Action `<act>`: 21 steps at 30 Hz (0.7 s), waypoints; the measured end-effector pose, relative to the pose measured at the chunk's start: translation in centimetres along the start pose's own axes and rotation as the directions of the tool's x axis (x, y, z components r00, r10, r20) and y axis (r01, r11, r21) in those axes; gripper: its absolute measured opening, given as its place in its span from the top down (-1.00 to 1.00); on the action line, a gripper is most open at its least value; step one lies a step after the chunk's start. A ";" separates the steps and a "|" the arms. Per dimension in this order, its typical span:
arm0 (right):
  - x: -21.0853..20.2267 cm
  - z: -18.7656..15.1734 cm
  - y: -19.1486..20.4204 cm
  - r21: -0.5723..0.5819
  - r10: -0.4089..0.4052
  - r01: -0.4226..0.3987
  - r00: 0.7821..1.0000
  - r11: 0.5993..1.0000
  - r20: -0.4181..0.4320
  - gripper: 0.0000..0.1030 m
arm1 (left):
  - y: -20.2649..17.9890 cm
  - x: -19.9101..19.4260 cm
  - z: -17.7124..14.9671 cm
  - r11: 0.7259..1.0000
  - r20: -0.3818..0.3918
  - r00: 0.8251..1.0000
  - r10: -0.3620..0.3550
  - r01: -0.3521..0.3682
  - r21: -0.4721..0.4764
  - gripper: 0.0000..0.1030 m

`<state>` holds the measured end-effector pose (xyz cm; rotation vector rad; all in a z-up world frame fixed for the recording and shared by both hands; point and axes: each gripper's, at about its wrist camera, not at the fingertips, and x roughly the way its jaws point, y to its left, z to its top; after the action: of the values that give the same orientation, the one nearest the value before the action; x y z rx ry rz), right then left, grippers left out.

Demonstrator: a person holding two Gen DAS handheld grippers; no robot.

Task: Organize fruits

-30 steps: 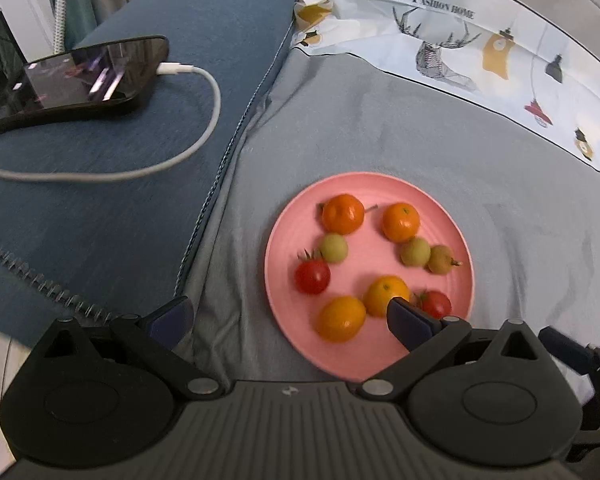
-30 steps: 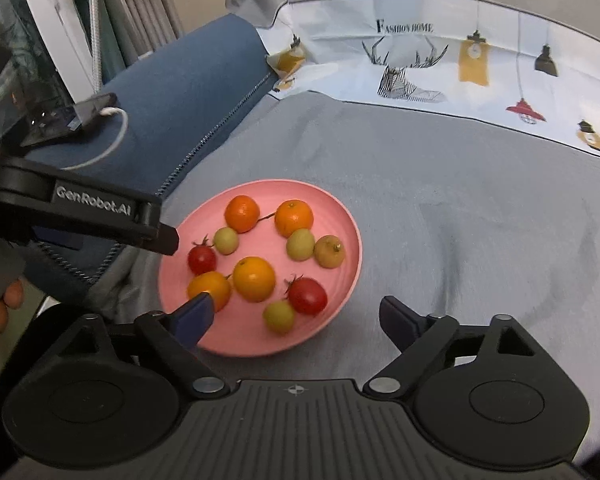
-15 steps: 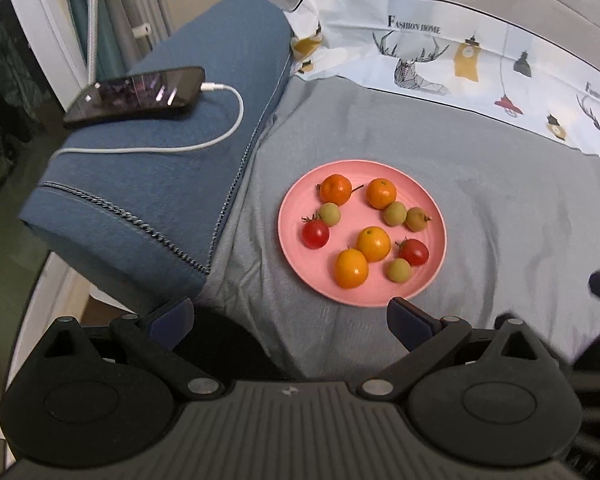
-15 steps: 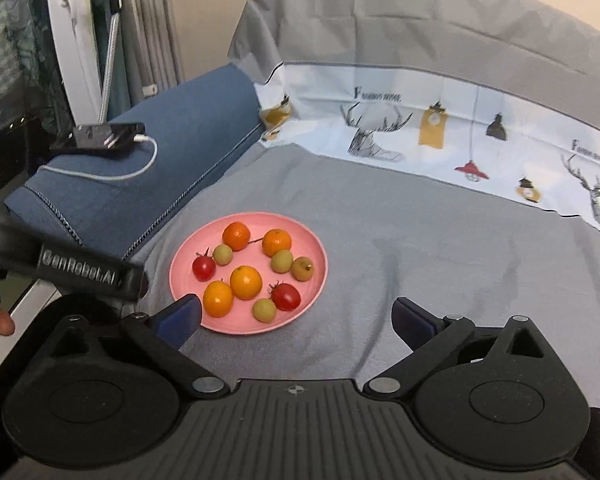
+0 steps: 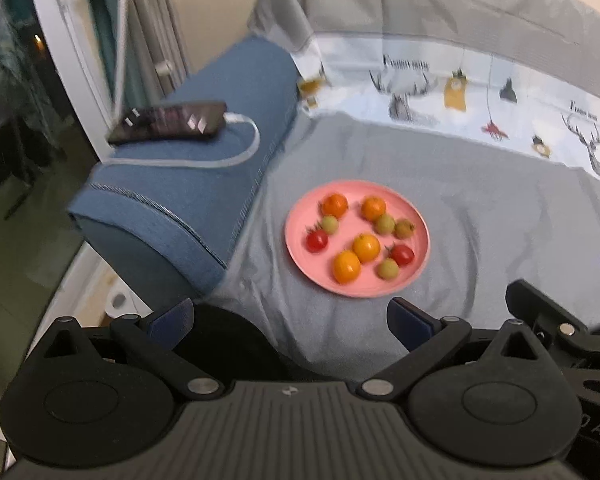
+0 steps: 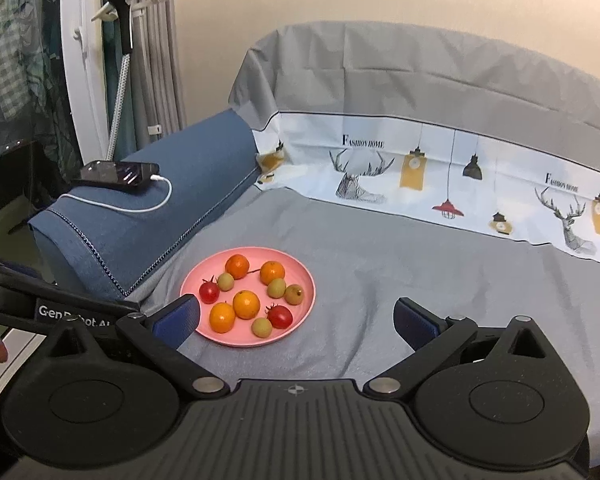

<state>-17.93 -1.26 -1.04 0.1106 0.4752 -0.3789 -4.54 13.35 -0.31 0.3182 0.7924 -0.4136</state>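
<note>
A pink plate (image 5: pixel 414 220) (image 6: pixel 304 280) lies on the grey sheet and holds several small fruits: orange ones such as this orange fruit (image 5: pixel 366 247) (image 6: pixel 246 305), red tomatoes like this one (image 5: pixel 402 255) (image 6: pixel 280 316), and greenish ones like this one (image 5: pixel 387 269) (image 6: pixel 261 326). My left gripper (image 5: pixel 290 318) hovers short of the plate, open, with nothing between its fingers. My right gripper (image 6: pixel 296 318) is also open and empty, held back from the plate's near rim. The left gripper's black body (image 6: pixel 60 312) shows at the lower left of the right wrist view.
A blue cushion (image 5: pixel 204 184) (image 6: pixel 172 208) lies left of the plate with a phone (image 5: pixel 168 122) (image 6: pixel 116 172) on a white charging cable. A printed deer-pattern cloth (image 6: pixel 440 176) lines the back. A window frame and curtains stand at far left.
Both grippers have pulled back and risen from the plate, so it looks smaller and farther. The right jaws spread a little wider. The fruits have not moved.
</note>
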 end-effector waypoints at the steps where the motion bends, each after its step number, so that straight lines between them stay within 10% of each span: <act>1: -0.1 0.0 0.1 -0.003 0.002 -0.002 1.000 1.000 0.003 -0.98 | 0.1 -0.3 -0.1 1.000 0.014 1.000 0.012 -0.012 -0.003 -0.99; 21: -0.9 -0.3 0.9 -0.025 0.003 -0.003 1.000 1.000 0.009 -0.99 | 1.0 -0.7 -1.2 1.000 -0.016 1.000 0.011 -0.012 -0.002 -0.99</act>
<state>-18.44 -0.11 -0.88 0.0851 0.4708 -0.3698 -5.25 14.91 -0.48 0.3245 0.8058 -0.4000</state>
